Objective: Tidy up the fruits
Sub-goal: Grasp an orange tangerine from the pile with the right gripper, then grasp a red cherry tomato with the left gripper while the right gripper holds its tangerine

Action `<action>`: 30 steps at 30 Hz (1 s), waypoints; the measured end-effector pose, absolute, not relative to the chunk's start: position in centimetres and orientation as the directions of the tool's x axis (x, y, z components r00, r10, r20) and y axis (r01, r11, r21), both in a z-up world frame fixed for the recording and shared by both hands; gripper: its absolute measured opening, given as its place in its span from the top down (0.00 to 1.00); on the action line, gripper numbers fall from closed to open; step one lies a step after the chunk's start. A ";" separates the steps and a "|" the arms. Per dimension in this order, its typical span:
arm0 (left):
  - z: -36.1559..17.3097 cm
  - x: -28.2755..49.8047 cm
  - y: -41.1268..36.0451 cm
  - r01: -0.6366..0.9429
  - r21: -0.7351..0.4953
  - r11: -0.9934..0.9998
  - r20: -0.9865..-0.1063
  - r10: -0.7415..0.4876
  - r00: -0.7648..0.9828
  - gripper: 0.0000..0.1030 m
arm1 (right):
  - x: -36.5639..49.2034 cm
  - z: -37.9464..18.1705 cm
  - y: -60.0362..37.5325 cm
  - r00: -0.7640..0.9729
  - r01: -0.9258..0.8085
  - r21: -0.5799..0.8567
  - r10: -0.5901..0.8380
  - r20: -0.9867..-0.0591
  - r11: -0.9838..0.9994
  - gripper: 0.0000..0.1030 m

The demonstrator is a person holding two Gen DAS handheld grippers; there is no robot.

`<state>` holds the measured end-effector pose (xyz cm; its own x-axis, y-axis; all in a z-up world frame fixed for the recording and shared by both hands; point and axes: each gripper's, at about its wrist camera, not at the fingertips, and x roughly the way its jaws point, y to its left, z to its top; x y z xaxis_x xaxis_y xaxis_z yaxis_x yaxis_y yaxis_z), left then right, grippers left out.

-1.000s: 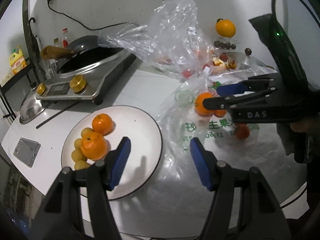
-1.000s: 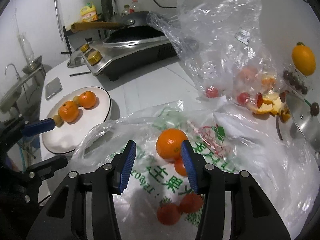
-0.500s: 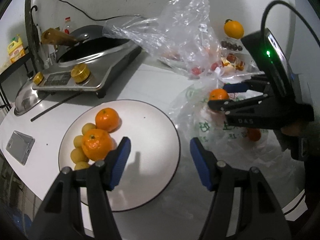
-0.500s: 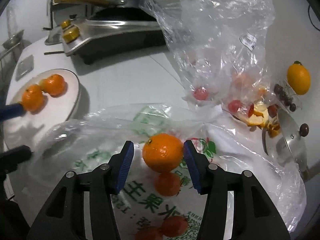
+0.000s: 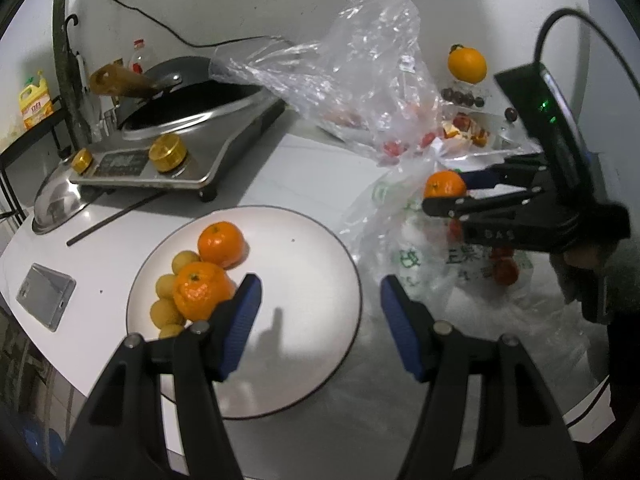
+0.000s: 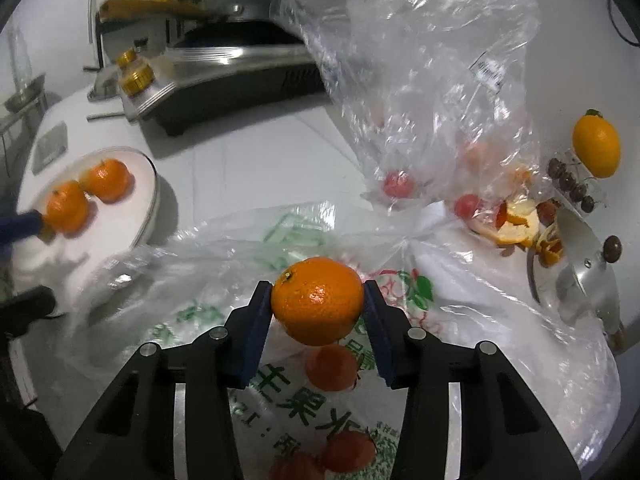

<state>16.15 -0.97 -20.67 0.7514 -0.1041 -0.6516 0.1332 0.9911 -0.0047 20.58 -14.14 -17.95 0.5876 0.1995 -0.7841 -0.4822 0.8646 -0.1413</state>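
Gripping an orange [image 6: 318, 300] above the printed bag [image 6: 288, 392], the right claw [image 6: 318, 308] has just closed; left claw [image 5: 320, 308] gapes empty over, seemingly, the plate [image 5: 304, 248].

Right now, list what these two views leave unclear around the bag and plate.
- Fruit count in the printed bag: right wrist view, the right gripper and its orange cover some, and the bottom edge cuts others.
- Small yellow fruits on the plate: left wrist view, an orange and the left gripper hide part of them.
- Contents of the clear bag: both views, crumpled plastic blurs them.
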 end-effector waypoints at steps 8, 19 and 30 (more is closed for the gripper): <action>-19.7 15.0 -3.6 0.177 0.007 0.984 -0.639 -0.131 0.758 0.39 | 17.3 -15.3 -17.8 0.590 -0.463 -0.056 0.261 -0.764 0.885 0.54; -19.4 12.8 -7.9 0.256 0.011 0.967 -0.637 -0.191 0.747 0.39 | 12.6 -16.7 -23.7 0.527 -0.409 0.071 0.299 -0.795 0.910 0.54; -19.7 12.0 -10.4 0.261 0.041 0.964 -0.653 -0.172 0.738 0.39 | 11.4 -19.2 -25.6 0.459 -0.428 0.174 0.378 -0.804 0.887 0.53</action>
<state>12.01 -10.43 -19.73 0.7377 -0.1716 -0.6530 0.2609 0.9645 0.0413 11.42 -25.63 -19.23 0.4587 0.3785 -0.8040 -0.4277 0.8871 0.1736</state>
